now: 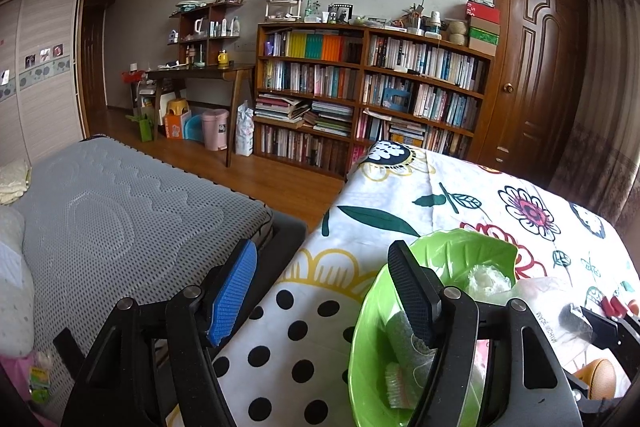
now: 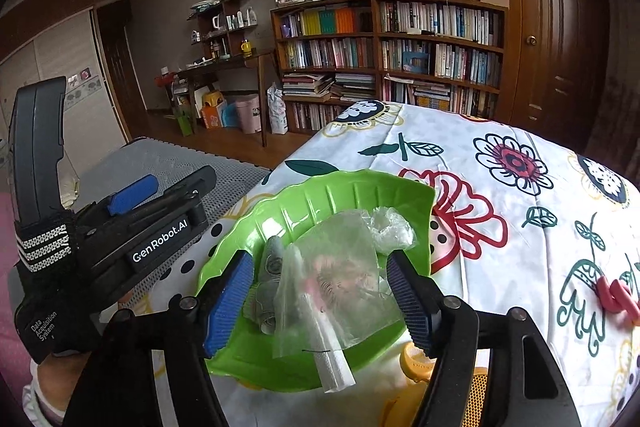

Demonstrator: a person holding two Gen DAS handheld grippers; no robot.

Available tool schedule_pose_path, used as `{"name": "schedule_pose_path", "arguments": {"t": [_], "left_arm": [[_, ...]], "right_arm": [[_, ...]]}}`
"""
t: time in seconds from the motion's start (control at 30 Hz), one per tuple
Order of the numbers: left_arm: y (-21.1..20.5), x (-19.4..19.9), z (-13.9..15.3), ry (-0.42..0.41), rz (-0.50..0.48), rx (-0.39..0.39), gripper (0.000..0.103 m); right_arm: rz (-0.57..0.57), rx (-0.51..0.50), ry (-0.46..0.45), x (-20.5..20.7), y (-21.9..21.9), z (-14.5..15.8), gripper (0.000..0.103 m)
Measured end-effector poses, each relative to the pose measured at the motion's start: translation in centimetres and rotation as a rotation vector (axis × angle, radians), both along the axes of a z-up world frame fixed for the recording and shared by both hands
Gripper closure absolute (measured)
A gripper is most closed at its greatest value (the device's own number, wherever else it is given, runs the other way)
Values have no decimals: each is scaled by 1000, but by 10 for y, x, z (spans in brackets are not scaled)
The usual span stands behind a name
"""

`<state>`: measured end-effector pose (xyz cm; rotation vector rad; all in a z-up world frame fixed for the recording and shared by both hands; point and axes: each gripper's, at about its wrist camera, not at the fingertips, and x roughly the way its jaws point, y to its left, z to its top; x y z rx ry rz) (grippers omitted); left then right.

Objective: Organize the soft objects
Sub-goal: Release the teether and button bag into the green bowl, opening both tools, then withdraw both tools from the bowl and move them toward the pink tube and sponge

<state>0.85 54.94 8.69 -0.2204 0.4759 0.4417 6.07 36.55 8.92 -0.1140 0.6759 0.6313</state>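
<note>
Both grippers, left (image 1: 320,291) and right (image 2: 320,301), gape empty over the leaf-shaped green plastic tray (image 2: 332,195). Crumpled clear plastic bag (image 2: 340,279) sits between the right fingers. Best to pinch low and gather the film.

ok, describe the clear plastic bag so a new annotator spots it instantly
Find the floral-print cloth covering the table, then the leaf-shaped green plate on its near edge. The clear plastic bag lies on top of the plate's contents, between the right gripper's open fingers. It is the only see-through item there, crinkled, with a white roll poking out at the near end.
</note>
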Motion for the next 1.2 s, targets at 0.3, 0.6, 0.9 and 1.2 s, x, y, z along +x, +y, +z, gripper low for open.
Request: {"name": "schedule_pose_path", "arguments": {"t": [0.3,0.6,0.9,1.2], "left_arm": [[-6,6,-3,2,-13,-5,33],[-24,16,-7,25,-131,-54,27],[-71,28,-15,110,-334,-10,22],[-97,45,-41,227,-339,127,20]], "right_arm": [[-63,50,-43,-3,-23,15,30],[-172,125,-31,0,-62,19,30],[-296,179,-10,5,-109,16,30],[-374,201,-3,2,-153,11,28]]}}
